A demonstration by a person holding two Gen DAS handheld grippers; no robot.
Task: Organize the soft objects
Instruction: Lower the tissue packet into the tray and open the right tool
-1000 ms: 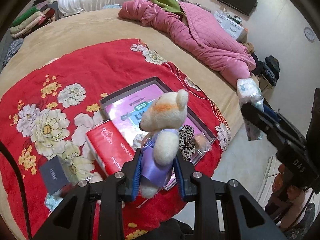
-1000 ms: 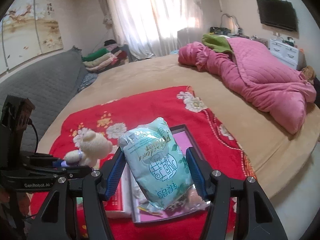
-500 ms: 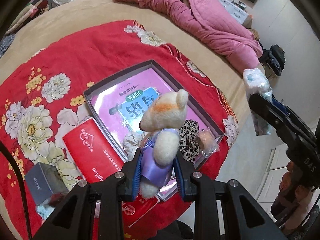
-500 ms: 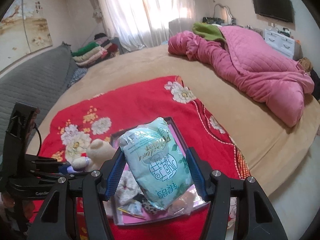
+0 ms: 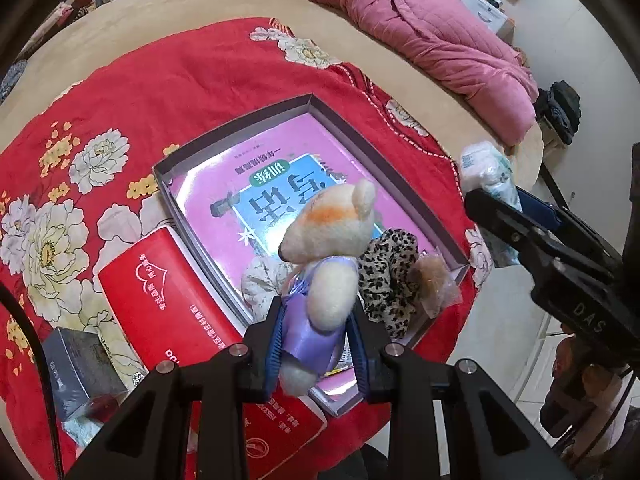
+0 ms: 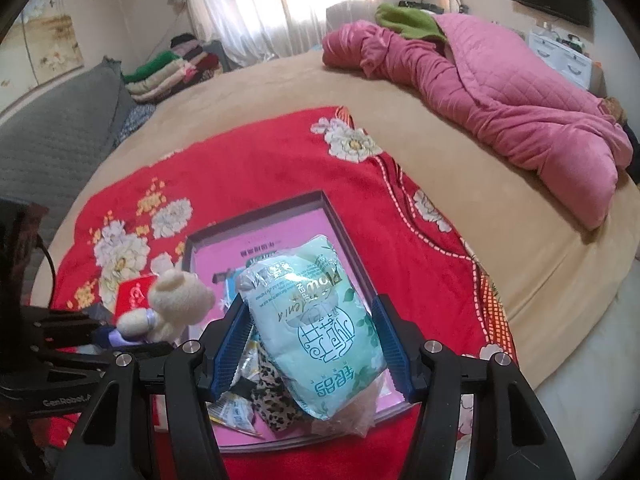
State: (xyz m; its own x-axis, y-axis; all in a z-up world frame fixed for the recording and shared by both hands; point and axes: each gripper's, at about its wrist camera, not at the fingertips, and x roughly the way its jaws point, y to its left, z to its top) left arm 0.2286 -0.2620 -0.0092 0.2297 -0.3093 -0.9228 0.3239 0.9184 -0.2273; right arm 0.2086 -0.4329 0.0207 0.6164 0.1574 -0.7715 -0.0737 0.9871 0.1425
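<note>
On the red floral blanket (image 5: 168, 92) spread over a tan bed (image 6: 280, 88), I hold both tools above a shallow open box (image 5: 344, 124).

At the far left of the blanket's near edge lies a small dark box (image 5: 76, 364). Just right of it, a red booklet (image 5: 172, 300) lies flat, its right edge against the open box's left wall. Inside the box lies a pink workbook (image 5: 264, 184) with a blue panel. At the near end of the box sit a pale floral soft item (image 5: 260, 280), a leopard-print scrunchie (image 5: 388, 264) and a small clear bag (image 5: 432, 280) holding something tan.

My left gripper (image 5: 316, 344) pinches a cream teddy bear (image 5: 328, 236) by its purple-wrapped body, both blue pads pressed into its sides. The bear stands upright in the grip, head away from me, over the near end of the box.

To the right, my right gripper (image 6: 312, 344) clamps a pale green tissue pack (image 6: 316, 320) between its blue pads, the jaws set wide around the pack. The pack tilts away from me and hangs above the near right part of the box, over the scrunchie and the clear bag. A few small yellow sachets (image 6: 236, 408) lie below its left pad.

Far right on the bed, a pink quilt (image 6: 500, 92) lies bunched, with a green cloth (image 6: 404, 20) at its far end.
</note>
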